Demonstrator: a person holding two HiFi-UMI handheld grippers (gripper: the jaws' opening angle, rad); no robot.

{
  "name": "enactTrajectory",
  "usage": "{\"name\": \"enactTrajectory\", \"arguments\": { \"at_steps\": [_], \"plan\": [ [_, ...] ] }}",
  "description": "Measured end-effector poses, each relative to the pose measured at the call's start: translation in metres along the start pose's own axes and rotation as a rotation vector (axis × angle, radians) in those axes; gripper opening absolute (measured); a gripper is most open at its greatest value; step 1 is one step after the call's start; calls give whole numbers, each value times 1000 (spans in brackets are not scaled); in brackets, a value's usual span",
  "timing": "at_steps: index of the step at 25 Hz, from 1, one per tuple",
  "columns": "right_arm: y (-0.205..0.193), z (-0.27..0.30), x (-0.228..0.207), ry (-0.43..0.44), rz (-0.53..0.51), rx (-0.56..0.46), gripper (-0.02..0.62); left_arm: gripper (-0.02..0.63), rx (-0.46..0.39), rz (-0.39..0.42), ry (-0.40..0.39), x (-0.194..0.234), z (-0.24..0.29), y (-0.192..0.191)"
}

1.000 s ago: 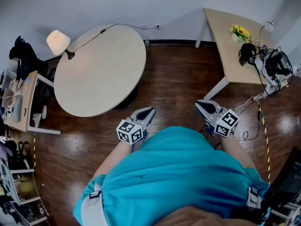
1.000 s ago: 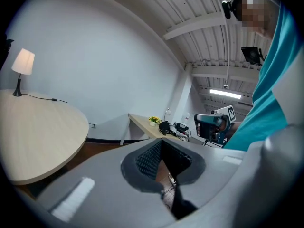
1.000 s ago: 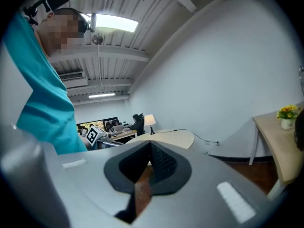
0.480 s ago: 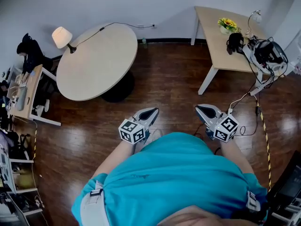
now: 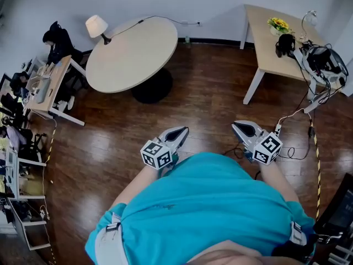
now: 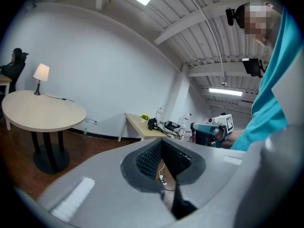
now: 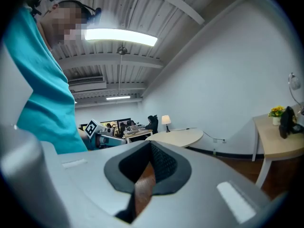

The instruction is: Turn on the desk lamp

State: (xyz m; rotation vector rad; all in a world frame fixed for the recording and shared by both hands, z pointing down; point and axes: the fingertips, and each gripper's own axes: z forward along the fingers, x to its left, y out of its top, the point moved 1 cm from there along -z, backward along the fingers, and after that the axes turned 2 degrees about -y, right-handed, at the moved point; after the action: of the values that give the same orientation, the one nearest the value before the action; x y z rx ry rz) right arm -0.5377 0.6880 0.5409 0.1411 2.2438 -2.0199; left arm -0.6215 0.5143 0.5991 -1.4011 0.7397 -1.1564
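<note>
You're standing on the wooden floor [image 5: 209, 93], well back from the round tabletop [image 5: 132, 54] at the far left. The desk lamp [image 5: 97, 25] sits at that tabletop's far left edge, white shade on a dark stem, and its cord [image 5: 160, 18] runs across the far rim toward the wall. Whether it's lit, I can't tell from here.

Your left tool [image 5: 177, 132] is held low in front of your teal shirt [image 5: 209, 203], its jaws closed tip to tip on nothing; through the gap behind the tips you only see floor. Your right tool [image 5: 241, 127] is level with it, a little apart, jaws also drawn together and empty.

Both tools are well apart from the lamp. From the left gripper view the lamp [image 6: 41, 72] stands far off to the left; from the right gripper view it [image 7: 166, 120] is small, beyond the round tabletop.

At the far right, a rectangular tabletop [image 5: 270, 37] carries yellow flowers [image 5: 279, 24] and a tangle of dark gear [image 5: 322, 62].
</note>
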Motion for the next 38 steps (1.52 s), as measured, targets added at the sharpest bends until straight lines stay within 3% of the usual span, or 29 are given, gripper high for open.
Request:
{"name": "enactTrajectory", "arguments": {
  "at_steps": [5, 10, 13, 17, 23, 28, 32, 38],
  "plan": [
    [-12, 20, 73, -5, -29, 20, 2, 3, -25, 6, -27, -7, -70, -15],
    [-42, 69, 187, -48, -60, 32, 2, 3, -32, 20, -86, 6, -193, -41],
    [-74, 86, 257, -81, -26, 15, 3, 3, -27, 18, -124, 8, -268, -69],
    [-81, 105, 308, -115, 22, 27, 3, 3, -6, 5, -154, 14, -318, -61],
    [-77, 85, 336, -150, 17, 55, 3, 2, -21, -5, -202, -21, -332, -52],
    [-61, 24, 354, -154, 17, 28, 2, 3, -50, 17, -218, -90, -325, -49],
    [-50, -14, 351, -174, 21, 46, 0, 3, -49, -59, -239, -128, -307, -50],
    [-57, -51, 338, -194, 39, 43, 0, 2, -50, -36, -210, -149, -290, -51]
  ]
}}
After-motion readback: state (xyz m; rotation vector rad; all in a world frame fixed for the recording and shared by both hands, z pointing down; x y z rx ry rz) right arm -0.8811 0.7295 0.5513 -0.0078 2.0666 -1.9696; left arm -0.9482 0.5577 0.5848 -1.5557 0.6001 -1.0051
